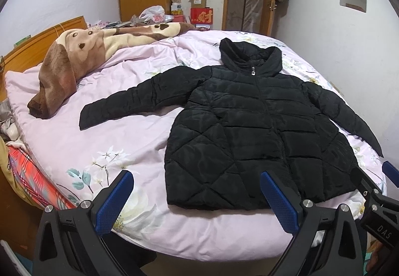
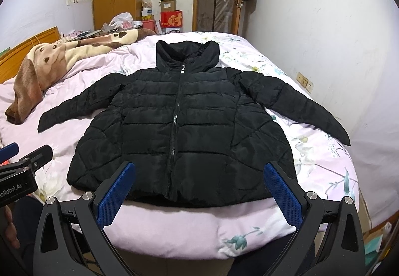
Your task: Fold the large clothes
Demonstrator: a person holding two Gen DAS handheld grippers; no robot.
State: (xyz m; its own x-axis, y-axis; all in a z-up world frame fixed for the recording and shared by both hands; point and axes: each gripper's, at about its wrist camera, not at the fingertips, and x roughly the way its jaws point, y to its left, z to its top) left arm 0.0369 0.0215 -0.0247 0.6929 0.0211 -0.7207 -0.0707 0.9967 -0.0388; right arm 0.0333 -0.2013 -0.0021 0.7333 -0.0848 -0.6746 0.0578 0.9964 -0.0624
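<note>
Black jacket lay flat, zipped, centre frame on the bed; left hand-held gripper and right hand-held gripper both released, empty.

- Bed with pink floral quilt fills the frame's middle.
- Black puffer jacket lies flat, centre-right.
- Brown dog-print blanket bunched upper left.

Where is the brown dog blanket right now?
In both views the brown dog blanket lies at the bed's far left by the wooden headboard, left of the black jacket, apart from its sleeve.
</note>
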